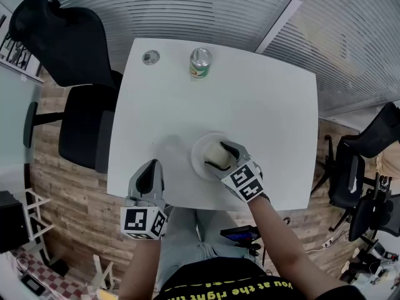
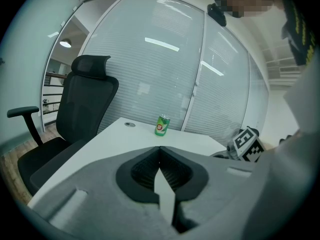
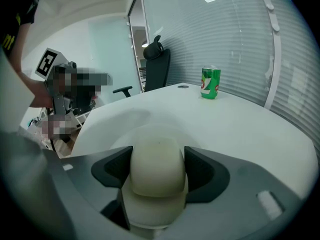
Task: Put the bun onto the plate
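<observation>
Plate: near counter front edge; open surface beyond, up to can.
Right tool: clamped on bun, over plate.
Left tool: jaws together, at front edge.

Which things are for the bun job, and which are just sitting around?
For the job: bun, plate, right gripper holding the bun.
Just sitting around: green can, black chair, left gripper, shut and empty.
</observation>
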`<state>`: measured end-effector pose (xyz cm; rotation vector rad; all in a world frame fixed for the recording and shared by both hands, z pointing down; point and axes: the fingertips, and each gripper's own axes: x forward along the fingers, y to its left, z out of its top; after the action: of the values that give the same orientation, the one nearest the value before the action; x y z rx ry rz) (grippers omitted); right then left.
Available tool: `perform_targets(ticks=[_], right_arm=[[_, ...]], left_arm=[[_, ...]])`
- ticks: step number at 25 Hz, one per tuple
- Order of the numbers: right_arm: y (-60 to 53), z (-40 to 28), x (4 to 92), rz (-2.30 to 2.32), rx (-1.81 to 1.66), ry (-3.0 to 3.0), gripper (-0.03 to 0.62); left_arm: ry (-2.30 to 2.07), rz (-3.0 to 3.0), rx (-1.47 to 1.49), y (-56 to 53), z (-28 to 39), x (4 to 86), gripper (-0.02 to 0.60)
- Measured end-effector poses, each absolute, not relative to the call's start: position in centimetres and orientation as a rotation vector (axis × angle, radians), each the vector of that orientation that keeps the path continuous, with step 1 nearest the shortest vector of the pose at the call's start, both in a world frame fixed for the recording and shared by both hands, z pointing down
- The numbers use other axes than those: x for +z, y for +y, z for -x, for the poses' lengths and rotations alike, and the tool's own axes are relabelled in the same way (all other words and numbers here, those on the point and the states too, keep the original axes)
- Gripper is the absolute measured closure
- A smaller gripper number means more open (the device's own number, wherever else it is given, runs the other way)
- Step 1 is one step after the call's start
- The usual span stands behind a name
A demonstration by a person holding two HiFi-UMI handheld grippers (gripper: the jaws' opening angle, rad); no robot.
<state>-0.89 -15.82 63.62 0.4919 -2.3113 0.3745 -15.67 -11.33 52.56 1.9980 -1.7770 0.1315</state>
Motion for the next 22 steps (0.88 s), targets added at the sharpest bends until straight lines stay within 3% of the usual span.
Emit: perform_targets(ticks=[22], right_arm=[[-15.31,1.34,63.42,-0.397,0.238,-2.277,0.253]], left_arm=[[-1.786,-1.999,0.127,-10.93,15.41,52.46,0.581]])
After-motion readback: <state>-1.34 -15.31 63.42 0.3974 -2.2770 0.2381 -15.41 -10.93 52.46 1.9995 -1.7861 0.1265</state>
